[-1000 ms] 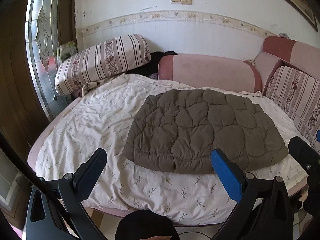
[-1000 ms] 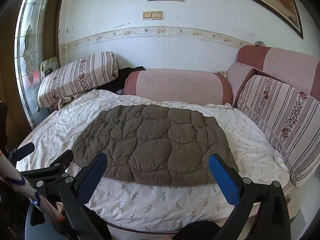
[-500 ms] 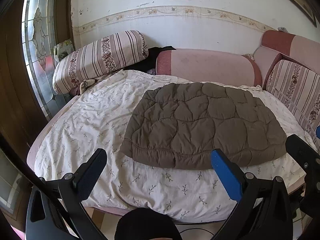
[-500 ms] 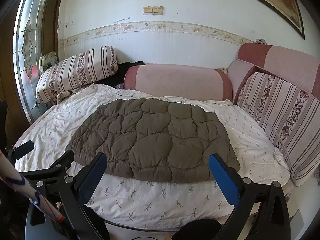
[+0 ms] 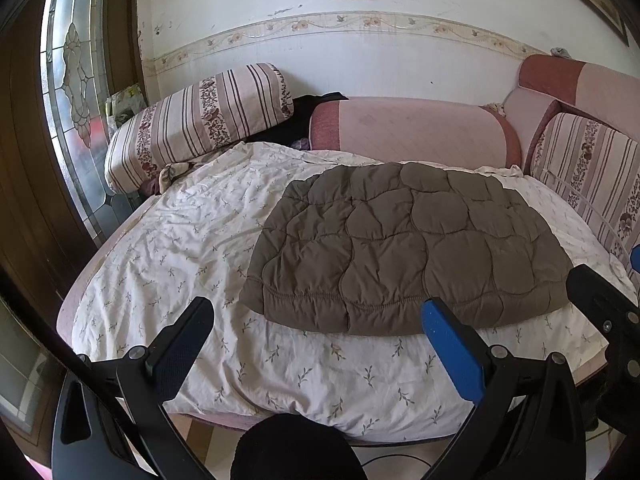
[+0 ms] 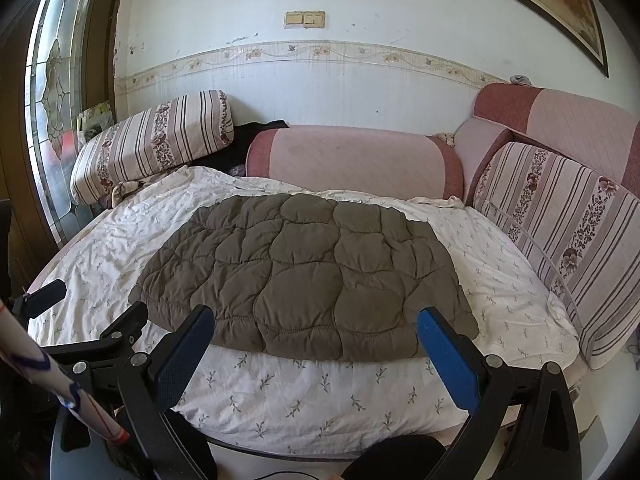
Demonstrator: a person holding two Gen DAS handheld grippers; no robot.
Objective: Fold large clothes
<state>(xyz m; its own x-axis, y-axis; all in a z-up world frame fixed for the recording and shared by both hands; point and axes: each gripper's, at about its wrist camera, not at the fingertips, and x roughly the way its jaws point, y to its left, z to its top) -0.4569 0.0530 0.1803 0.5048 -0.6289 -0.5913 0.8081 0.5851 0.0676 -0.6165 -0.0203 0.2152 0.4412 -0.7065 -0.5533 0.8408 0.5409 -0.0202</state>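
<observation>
Bed point(image 5: 132, 264), covered in a white sprigged sheet, is filling the lower half of both views and serving as the folding surface; a pink bolster point(image 5: 412, 132) is lying along its far edge and striped cushions point(image 6: 560, 216) are leaning at its right side. Quilted brown jacket point(image 6: 304, 272) is lying flat on the bed, slightly right of the bed's middle and well short of the bolster; it is looking already folded in on itself, no sleeves showing. Its long axis is running left to right across the bed, parallel to the bolster; the gathered elastic hem point(image 5: 340, 300) is facing the near bed edge and the opposite end is pointing toward the bolster. Left hand-held gripper point(image 5: 320, 328) is hovering above the near bed edge, short of the hem's left corner, jaws spread wide and carrying nothing. Right hand-held gripper point(image 6: 316, 332) is hovering before the hem's right half, likewise spread wide and empty. Step in hand, by judgement: reaching for the two hem corners. Doing it well is meaning pinching all the padded layers at each corner together, lifting both sides evenly, and carrying the hem toward the bolster so the edges are meeting square without dragging the sheet.
</observation>
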